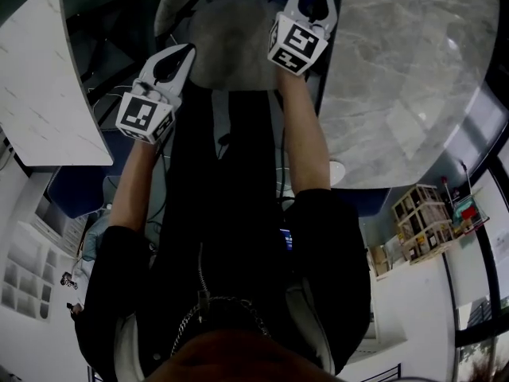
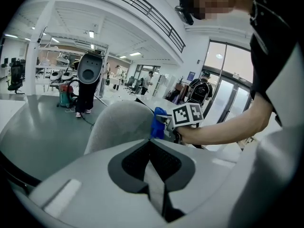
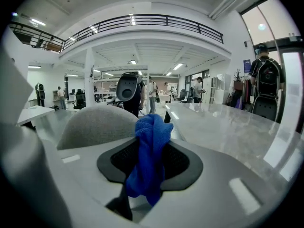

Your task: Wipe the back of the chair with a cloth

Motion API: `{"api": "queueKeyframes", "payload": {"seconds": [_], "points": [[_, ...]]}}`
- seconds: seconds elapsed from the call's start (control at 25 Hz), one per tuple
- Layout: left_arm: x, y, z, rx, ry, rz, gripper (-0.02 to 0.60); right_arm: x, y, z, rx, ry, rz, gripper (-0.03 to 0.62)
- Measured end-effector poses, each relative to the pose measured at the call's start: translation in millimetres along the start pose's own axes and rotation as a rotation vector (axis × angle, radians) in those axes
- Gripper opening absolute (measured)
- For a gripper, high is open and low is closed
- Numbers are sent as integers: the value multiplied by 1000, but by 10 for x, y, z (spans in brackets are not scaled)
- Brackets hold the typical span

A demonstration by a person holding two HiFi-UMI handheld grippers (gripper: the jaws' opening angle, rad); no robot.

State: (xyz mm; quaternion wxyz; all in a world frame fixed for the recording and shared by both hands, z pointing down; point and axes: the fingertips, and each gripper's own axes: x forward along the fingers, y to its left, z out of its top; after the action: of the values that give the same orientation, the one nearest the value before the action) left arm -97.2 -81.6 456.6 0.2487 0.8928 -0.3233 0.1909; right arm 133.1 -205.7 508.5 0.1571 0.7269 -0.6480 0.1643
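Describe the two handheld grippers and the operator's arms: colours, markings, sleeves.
Both the left gripper and the right gripper have pale grey plastic shells tapering to a tip, with black textured pads inside. Each carries a white cube with black square markers. The person wears a black short-sleeved top; forearms are bare.

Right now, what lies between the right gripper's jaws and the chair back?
Only the blue cloth, clamped in those jaws and sticking out toward the chair back; the right gripper view shows it.
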Motion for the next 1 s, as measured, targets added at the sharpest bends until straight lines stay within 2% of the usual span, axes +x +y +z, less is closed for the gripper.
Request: {"api": "queueKeyframes", "payload": {"seconds": [0.12,0.28,0.44,0.64,0.8,1.0], "points": [[-9,23,-27,-9,0,4,11,-124,142,34,-12,-19,53,141],[-54,58,-89,-25,7,28,11,-167,782,-28,-69,7,270,141],[-129,121,-148,-37,8,49,11,-141,1408,-110,-175,21,428,143],[-333,295,-226,-64,6,96,11,-174,2334,-311,-337,49,702,143],[-481,371,-279,-79,-2,124,11,-143,2703,-434,-422,64,781,143],[-621,412,-385,-104,0,145,11,-54,2864,-495,-454,87,802,143]]}}
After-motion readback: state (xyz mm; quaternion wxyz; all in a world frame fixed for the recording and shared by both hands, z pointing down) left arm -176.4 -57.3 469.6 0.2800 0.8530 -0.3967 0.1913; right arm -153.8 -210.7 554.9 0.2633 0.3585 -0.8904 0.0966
